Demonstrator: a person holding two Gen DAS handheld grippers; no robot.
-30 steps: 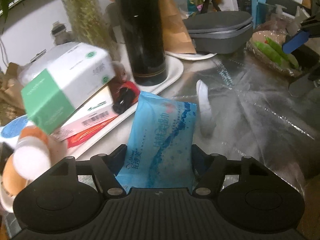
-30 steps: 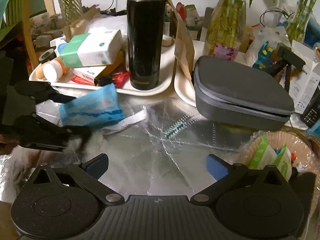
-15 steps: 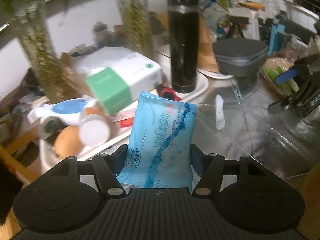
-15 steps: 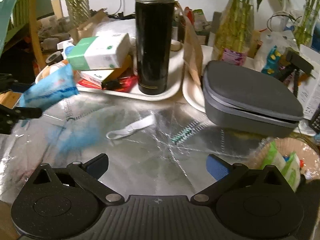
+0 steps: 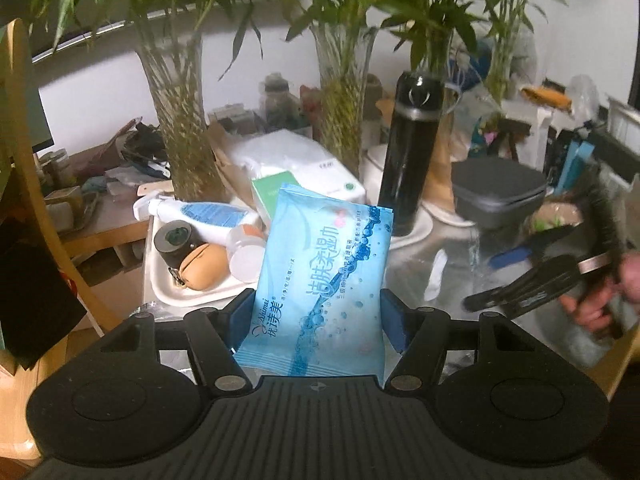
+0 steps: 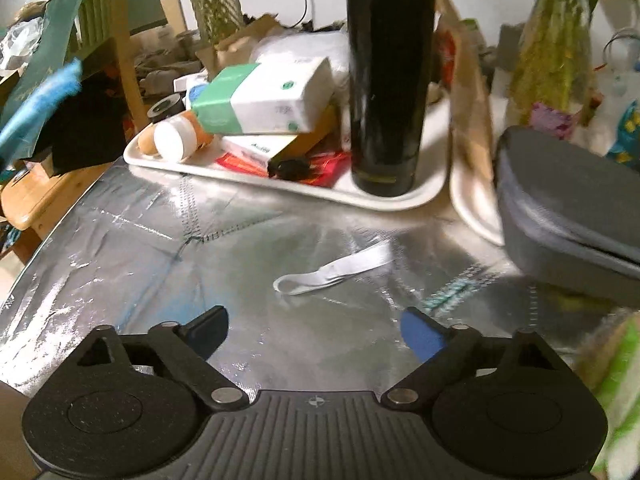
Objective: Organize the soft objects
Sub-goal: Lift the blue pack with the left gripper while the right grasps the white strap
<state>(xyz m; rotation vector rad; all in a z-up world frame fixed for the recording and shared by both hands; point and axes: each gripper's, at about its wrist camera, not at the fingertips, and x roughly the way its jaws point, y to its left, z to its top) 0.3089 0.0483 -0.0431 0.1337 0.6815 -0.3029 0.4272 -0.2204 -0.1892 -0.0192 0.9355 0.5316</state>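
One blue wipes pack (image 5: 320,284) sits pinched upright in the left gripper (image 5: 318,312), lifted above the silver table (image 6: 160,248) — one white strap (image 6: 332,272) lies flat there. The right gripper (image 6: 314,332), tilted downward, has just been closing, jaws still apart and empty.

Flask (image 6: 390,92) on tray (image 6: 404,199) — strap (image 6: 334,271) (loose) before it.

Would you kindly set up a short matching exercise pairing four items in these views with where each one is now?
Items:
1. blue wet-wipe pack
2. black flask
3. white strap
4. green-and-white tissue box

Places:
A. flat on the silver table cover
B. upright on the white tray
C. clamped in the left gripper
D. stacked on boxes

Pairs: 1-C, 2-B, 3-A, 4-D
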